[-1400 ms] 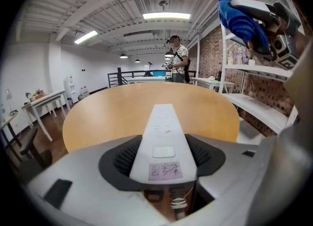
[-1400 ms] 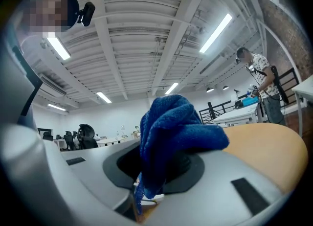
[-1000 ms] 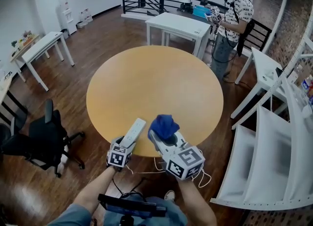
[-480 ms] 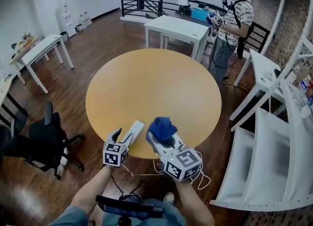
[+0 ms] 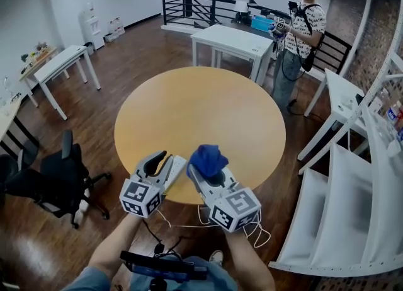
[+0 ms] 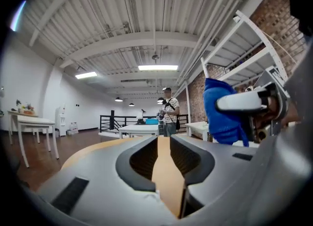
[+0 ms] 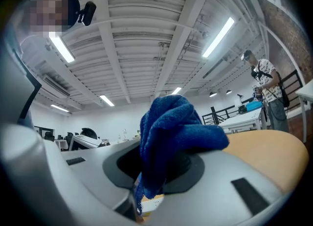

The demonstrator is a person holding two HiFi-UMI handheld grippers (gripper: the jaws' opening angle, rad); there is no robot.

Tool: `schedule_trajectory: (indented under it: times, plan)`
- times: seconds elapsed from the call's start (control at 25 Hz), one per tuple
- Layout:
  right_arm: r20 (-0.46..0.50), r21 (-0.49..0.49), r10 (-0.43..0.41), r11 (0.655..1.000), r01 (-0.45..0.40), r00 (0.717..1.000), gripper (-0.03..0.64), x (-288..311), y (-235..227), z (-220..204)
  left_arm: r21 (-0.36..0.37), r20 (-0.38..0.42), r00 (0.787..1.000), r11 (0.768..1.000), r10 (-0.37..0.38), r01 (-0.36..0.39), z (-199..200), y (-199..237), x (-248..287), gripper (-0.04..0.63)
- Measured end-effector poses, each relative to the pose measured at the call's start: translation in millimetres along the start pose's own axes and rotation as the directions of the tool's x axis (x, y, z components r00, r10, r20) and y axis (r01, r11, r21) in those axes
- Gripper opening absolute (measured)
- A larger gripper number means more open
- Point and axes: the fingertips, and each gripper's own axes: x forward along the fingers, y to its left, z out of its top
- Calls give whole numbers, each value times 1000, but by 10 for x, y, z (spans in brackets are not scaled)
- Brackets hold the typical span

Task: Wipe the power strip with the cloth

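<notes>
The white power strip lies at the near edge of the round wooden table, partly hidden behind my left gripper. That gripper hangs raised above the table edge, just left of the strip. Its jaws have just been closing and now stand a narrow gap apart with nothing between them; only the tabletop shows through in the left gripper view. My right gripper is shut on a bunched blue cloth, right of the strip. The cloth bulges out over the jaws.
A person with grippers stands beyond the table at the back right, next to a white table. White shelving is close on the right. A black office chair and another white table are on the left.
My left gripper has drawn back from the power strip and risen well above the table edge, with its jaws narrowed. The strip stays on the table. The right gripper with the cloth barely moved.
</notes>
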Motion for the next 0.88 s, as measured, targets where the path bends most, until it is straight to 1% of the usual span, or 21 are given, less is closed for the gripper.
schedule_trajectory:
  times: [0.16,0.24,0.28,0.36,0.52,0.68,0.88]
  plan:
    - [18,-20,10,1000,-10,1000,87,-34,54,144,0,102,994,999,-33,33,411,-237,-127,54]
    - [25,-29,19,999,-19,999,87,-47,75,193,10,130,990,999,-44,43,539,-332,-175,20]
    - [28,-34,24,999,-23,999,87,-53,88,211,14,137,989,999,-50,49,577,-373,-196,13]
    - [35,-43,29,999,-28,999,87,-71,113,255,19,144,988,998,-59,56,626,-437,-233,11]
    - [37,-58,31,998,-29,999,86,-101,151,286,15,147,988,999,-47,45,678,-460,-302,11]
    - [41,-57,35,998,-33,999,84,-134,197,297,12,135,990,999,-43,42,696,-491,-348,11]
    - [49,-65,37,997,-34,998,84,-183,213,331,19,147,988,999,-48,46,758,-573,-355,11]
